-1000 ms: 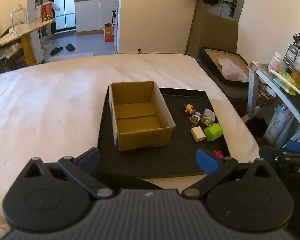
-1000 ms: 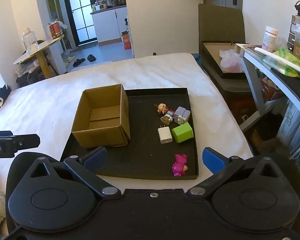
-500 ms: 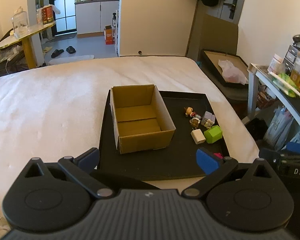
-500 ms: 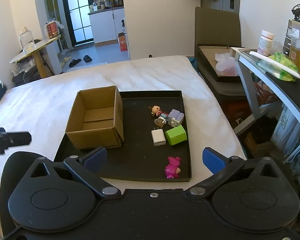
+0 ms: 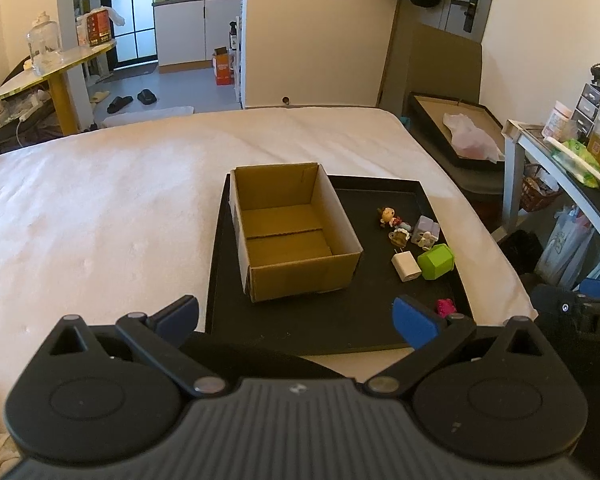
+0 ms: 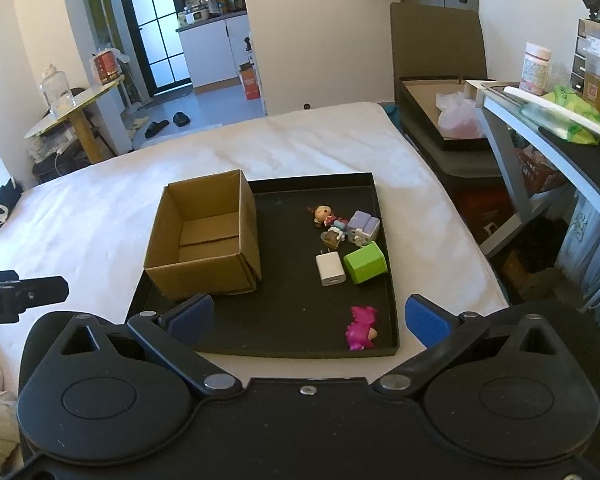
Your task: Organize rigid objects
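Box (image 6: 204, 236): plain brown corrugated cardboard, rectangular, open top with nothing inside; it sits on the left half of the tray, long axis running from the tray's near edge to its far edge.
Tray (image 6: 284, 320): flat, black, matte, shallow raised rim, rectangular; it lies on the bed (image 6: 100, 208) near the bed's right edge, the bed covered in a white, slightly dimpled sheet.
Charger (image 6: 330, 268): white, smooth plastic block lying flat in the tray's right half, prongs toward the far edge, port end toward the near edge.
Green block (image 6: 365, 262): glossy lime plastic, boxy with rounded corners, just right of the charger, close to the tray's right rim.
Purple block (image 6: 363, 226): pale lilac, boxy, beyond the green block by the right rim.
Doll (image 6: 325, 214): small figurine with a round head, lying on its side, head toward the box, just left of the purple block.
Brown piece (image 6: 331, 238): small, rounded, between doll and charger; too small to make out further.
Pink toy (image 6: 362, 328): magenta, lumpy plastic figure, lying in the tray's near right corner.
Left gripper (image 5: 296, 316): black frame, blue pads, fingers spread wide and holding nothing, held above the tray's near edge.
Right gripper (image 6: 308, 314): same build, fingers (image 6: 426, 320) spread wide and bare, over the tray's near edge.
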The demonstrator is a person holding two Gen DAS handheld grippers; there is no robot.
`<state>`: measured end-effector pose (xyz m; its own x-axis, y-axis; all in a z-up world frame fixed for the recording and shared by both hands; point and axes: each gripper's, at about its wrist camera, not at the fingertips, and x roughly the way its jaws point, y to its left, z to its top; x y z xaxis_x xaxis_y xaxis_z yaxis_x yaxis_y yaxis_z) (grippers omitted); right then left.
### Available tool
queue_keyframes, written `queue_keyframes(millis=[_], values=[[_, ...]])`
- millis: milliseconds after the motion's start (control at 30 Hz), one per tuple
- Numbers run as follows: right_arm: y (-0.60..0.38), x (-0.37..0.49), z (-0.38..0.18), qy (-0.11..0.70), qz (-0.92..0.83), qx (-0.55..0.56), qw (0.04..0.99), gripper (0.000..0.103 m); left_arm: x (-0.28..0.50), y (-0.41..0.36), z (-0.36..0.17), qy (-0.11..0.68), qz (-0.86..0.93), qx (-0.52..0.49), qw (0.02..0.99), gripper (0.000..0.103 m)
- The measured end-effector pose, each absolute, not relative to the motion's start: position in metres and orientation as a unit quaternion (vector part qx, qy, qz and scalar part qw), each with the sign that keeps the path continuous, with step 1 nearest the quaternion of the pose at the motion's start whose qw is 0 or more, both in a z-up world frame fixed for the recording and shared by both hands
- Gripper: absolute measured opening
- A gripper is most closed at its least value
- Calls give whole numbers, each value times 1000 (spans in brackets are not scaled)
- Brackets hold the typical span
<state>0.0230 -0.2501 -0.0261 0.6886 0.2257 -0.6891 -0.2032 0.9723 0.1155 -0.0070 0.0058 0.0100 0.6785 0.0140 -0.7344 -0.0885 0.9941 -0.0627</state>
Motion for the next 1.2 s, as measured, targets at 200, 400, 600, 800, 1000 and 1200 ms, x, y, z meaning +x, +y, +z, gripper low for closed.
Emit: queue_keyframes(millis=[200,400,600,800,1000,1200], values=[[-252,24,-26,375,109,13,920,103,-5,5,9,401,25,-45,915,103],[-253,25,-25,374,104,8,921,103,-6,2,8,406,18,-45,913,103],[-253,25,-24,373,103,3,922,103,-6,1,7,406,18,-43,913,103],[-255,26,-23,375,100,3,922,103,-6,0,8,403,15,-45,914,103],[-254,26,-23,374,99,2,922,103,-6,0,8,401,11,-47,915,103],[-254,26,-22,373,94,-8,923,103,-4,0,5,403,11,-52,913,103]])
